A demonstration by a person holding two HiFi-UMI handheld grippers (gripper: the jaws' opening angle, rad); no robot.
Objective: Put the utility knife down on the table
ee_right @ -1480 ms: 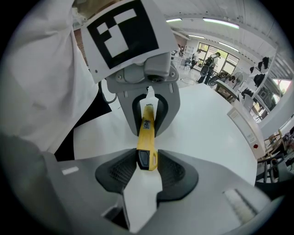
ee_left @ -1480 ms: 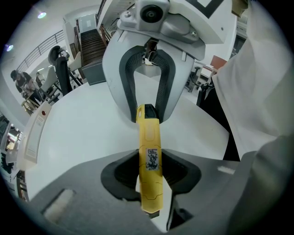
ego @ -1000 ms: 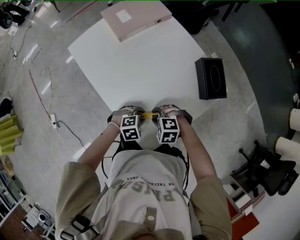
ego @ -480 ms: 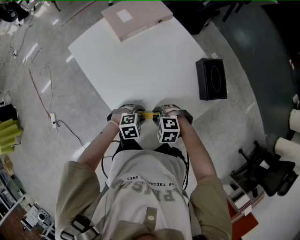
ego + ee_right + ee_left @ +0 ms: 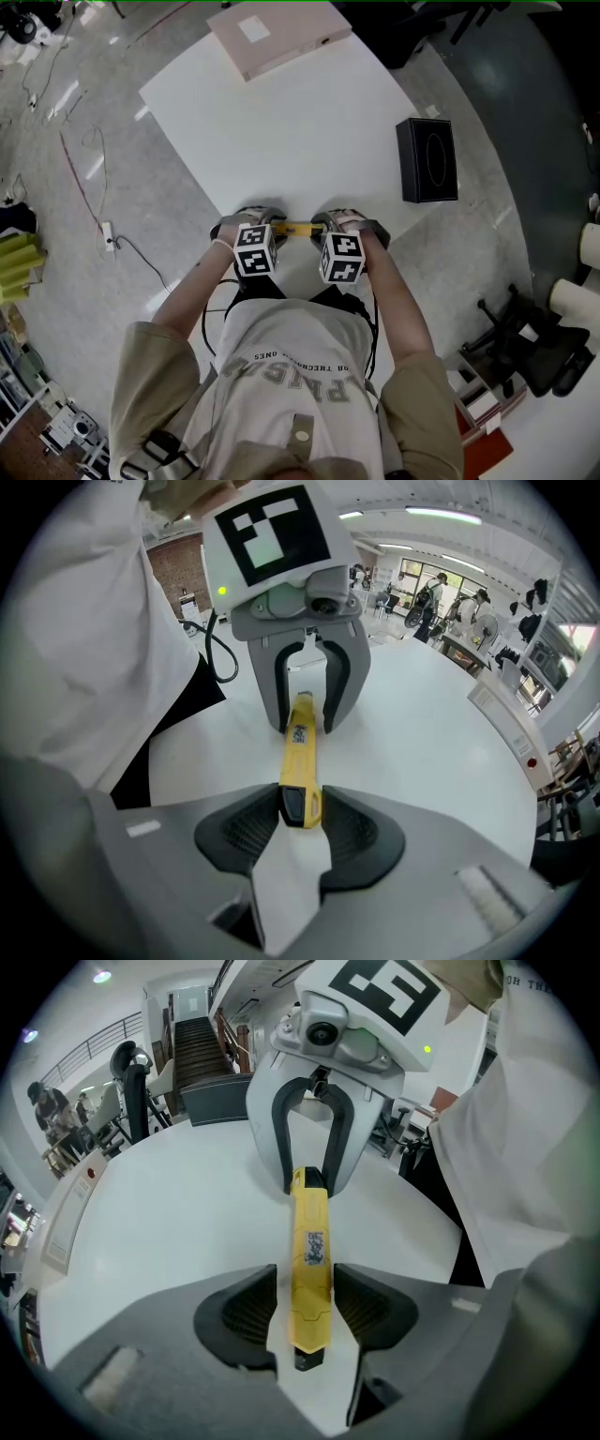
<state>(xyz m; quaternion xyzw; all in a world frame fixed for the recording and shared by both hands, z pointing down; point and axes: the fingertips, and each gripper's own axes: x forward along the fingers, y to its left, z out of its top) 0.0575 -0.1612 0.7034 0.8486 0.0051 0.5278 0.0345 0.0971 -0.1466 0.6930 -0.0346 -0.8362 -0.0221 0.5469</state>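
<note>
A yellow utility knife (image 5: 299, 228) lies level between my two grippers, low over the white table (image 5: 281, 131) near its front edge. My right gripper (image 5: 300, 813) is shut on the knife's black end (image 5: 298, 803). My left gripper (image 5: 305, 1302) is opening. The knife's other end (image 5: 309, 1269) sits between its pads with a gap on each side. In the head view the left gripper (image 5: 277, 228) and right gripper (image 5: 321, 228) face each other along the knife.
A flat pinkish box (image 5: 277, 33) lies at the table's far edge. A black box (image 5: 428, 159) sits at its right corner. A cable and power strip (image 5: 108, 239) lie on the floor to the left, and an office chair (image 5: 534, 347) stands at the lower right.
The left gripper's marker cube has shifted slightly to the left. The knife and the right gripper stay where they were.
</note>
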